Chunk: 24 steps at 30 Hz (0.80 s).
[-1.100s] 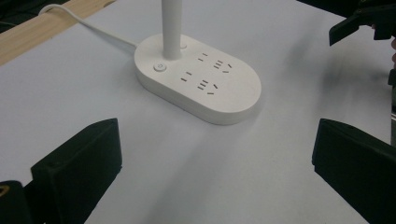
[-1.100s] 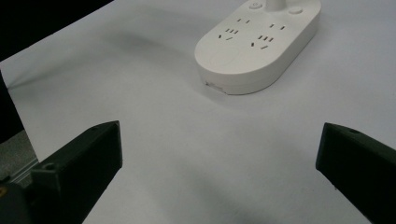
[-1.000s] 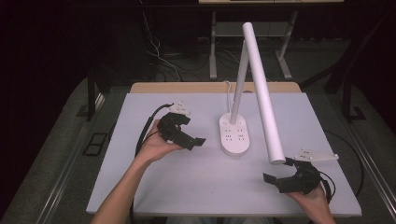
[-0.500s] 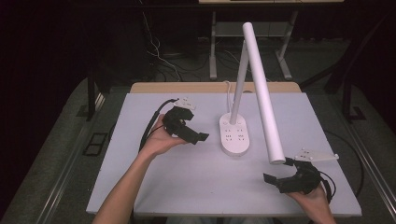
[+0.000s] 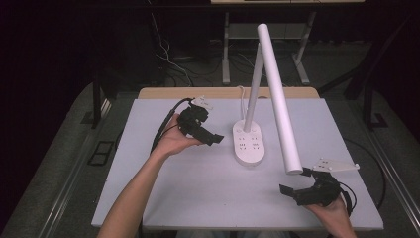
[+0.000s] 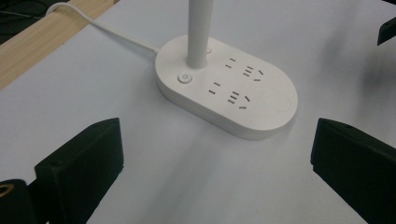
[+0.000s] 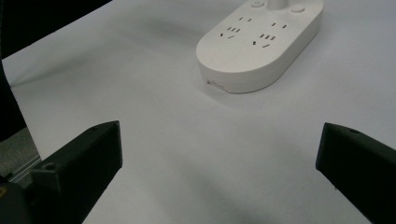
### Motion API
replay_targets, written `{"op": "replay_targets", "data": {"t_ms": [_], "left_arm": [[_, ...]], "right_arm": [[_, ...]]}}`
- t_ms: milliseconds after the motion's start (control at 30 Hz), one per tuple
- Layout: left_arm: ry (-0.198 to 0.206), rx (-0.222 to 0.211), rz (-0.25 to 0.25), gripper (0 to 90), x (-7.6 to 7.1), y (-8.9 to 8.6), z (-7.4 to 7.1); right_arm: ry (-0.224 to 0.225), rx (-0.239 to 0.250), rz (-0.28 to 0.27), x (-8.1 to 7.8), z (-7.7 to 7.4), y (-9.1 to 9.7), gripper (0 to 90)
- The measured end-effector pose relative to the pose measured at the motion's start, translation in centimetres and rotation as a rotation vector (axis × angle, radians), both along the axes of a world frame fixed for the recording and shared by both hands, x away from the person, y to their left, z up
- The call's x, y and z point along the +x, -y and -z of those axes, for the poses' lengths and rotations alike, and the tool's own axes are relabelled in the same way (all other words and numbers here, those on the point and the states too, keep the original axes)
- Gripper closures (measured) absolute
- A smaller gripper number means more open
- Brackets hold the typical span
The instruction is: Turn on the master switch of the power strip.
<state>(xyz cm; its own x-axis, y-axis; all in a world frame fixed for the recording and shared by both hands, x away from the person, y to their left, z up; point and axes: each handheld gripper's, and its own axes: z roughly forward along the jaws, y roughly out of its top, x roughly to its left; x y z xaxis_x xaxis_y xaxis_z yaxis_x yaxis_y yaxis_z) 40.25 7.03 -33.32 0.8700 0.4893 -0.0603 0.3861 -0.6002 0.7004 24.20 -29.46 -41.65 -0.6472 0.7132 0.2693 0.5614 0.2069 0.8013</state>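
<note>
A white desk lamp stands mid-table: its oval base (image 5: 250, 144) carries sockets, a thin pole (image 5: 253, 84) rises from it, and a long tube head (image 5: 280, 99) slants down to the right. My left gripper (image 5: 210, 134) hovers open just left of the base. In the left gripper view the base (image 6: 233, 93) with its round button (image 6: 185, 78) lies ahead between the wide-apart jaws of that gripper (image 6: 217, 140). My right gripper (image 5: 296, 181) is open near the front right, below the tip of the lamp head. In its own view, the right gripper (image 7: 219, 140) looks toward the base (image 7: 261, 46), empty.
The white tabletop (image 5: 198, 198) has a wooden strip (image 5: 163, 93) along its far edge. The lamp's white cable (image 6: 107, 28) runs from the base over that edge. A metal frame and loose cables stand on the dark floor behind the table.
My left gripper has moved right, closer to the lamp base. The right gripper has stayed in place.
</note>
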Motion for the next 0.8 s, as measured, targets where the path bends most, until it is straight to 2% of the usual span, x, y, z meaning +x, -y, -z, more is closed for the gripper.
{"op": "replay_targets", "data": {"t_ms": [167, 200, 267, 300, 333, 367, 400, 433, 467, 500, 567, 767, 800], "left_arm": [[-0.007, 0.000, -0.013, 1.7, 0.8, 0.4, 0.1], [-0.009, 0.013, -0.005, 1.8, 1.0, 0.4, 0.1], [-0.013, 0.008, -0.011, 1.9, 1.3, 0.6, 0.2], [-0.019, -0.013, -0.026, 1.9, 1.3, 0.8, 0.3], [-0.019, 0.020, 0.002, 2.0, 1.6, 0.7, 0.2], [-0.017, 0.020, 0.005, 2.0, 1.7, 0.8, 0.3], [-0.019, -0.008, -0.017, 2.0, 1.8, 1.1, 0.5], [-0.022, 0.021, 0.009, 2.0, 2.0, 1.0, 0.4], [-0.019, 0.004, -0.007, 2.3, 2.1, 1.3, 0.5], [-0.017, 0.019, 0.008, 2.4, 2.3, 1.3, 0.5], [-0.022, 0.020, 0.007, 2.8, 2.6, 1.4, 0.6], [-0.028, -0.002, -0.017, 4.6, 3.2, 2.2, 0.8], [-0.031, 0.021, 0.006, 5.0, 3.5, 2.2, 0.8]], "right_arm": [[0.000, -0.002, -0.001, 0.0, 0.0, 0.0, 0.0], [0.001, -0.003, -0.001, 0.0, 0.0, 0.0, 0.0], [0.000, -0.004, -0.001, 0.0, 0.0, 0.0, 0.0], [0.000, -0.003, -0.001, 0.0, 0.0, 0.0, 0.0], [0.000, -0.004, -0.002, 0.0, 0.0, 0.0, 0.0], [0.000, -0.003, -0.001, 0.0, 0.0, 0.0, 0.0], [-0.001, -0.003, -0.001, 0.0, 0.0, 0.0, 0.0], [-0.002, -0.002, -0.001, 0.0, 0.0, 0.0, 0.0], [-0.001, -0.003, -0.001, 0.0, 0.0, 0.1, 0.0], [-0.005, -0.002, -0.002, 0.0, 0.0, 0.0, 0.0], [0.000, -0.004, -0.002, 0.0, 0.1, 0.1, 0.0], [-0.004, -0.001, 0.000, 0.0, 0.1, 0.1, 0.0], [-0.005, -0.001, 0.000, 0.0, 0.1, 0.1, 0.0]]}}
